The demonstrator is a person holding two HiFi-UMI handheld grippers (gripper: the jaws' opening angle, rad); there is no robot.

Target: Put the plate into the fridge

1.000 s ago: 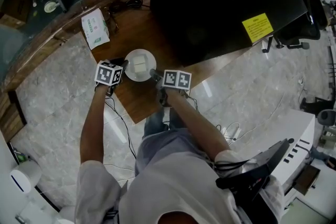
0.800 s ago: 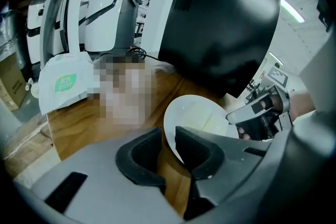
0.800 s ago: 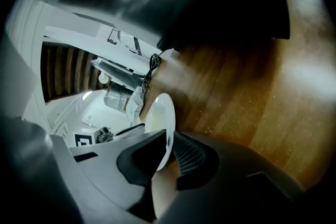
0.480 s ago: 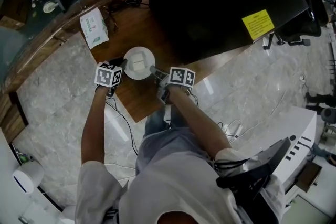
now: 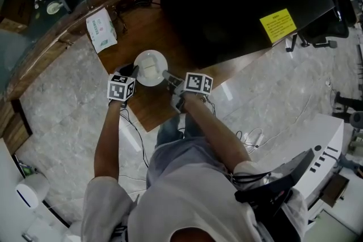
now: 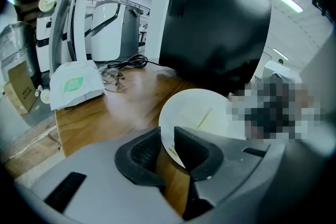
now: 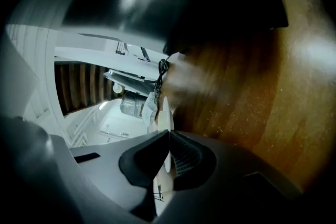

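Note:
A white plate hangs level over the wooden counter, just in front of the black fridge, whose door is shut. My right gripper is turned on its side and shut on the plate's right rim; the right gripper view shows the plate edge-on between that gripper's pads. My left gripper is at the plate's left rim. Its jaws stand a narrow gap apart. The near rim of the plate shows in that gap, face up and not pinched.
A white and green tissue pack lies on the counter to the left. A black cable lies coiled behind it. A yellow sticker marks the fridge top. Marble floor lies below the counter's edge, and a white machine stands at the right.
My left gripper has drawn back a little toward the person. The plate and the right gripper have edged slightly away, toward the fridge.

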